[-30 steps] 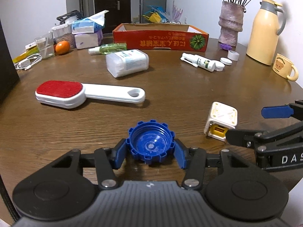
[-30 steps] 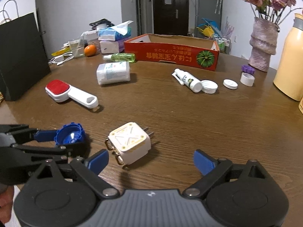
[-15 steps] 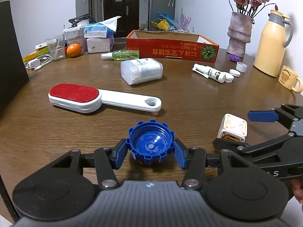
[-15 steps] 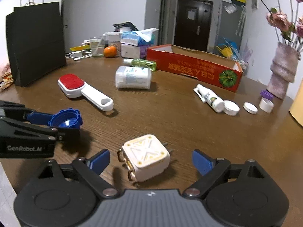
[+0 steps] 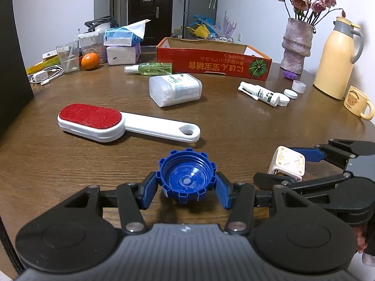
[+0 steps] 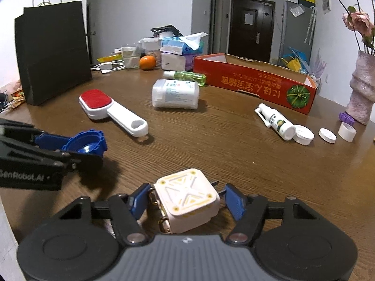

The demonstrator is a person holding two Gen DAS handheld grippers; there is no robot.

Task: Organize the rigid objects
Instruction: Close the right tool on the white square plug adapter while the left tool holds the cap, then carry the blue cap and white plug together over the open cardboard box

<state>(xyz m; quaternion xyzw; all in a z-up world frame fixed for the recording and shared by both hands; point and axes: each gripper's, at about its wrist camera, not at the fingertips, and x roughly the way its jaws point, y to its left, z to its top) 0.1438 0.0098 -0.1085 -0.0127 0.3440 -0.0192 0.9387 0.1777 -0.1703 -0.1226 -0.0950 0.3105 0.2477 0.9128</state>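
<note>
While left tool [image 5: 186,188] grips cap [image 5: 186,175] — right closing.

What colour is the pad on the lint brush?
Red, on a white body; the lint brush shows best in the left wrist view.

Left hand-held gripper [image 5: 186,188] clamped — right hand-held gripper [image 6: 187,201] just closing, pads apart.
</note>
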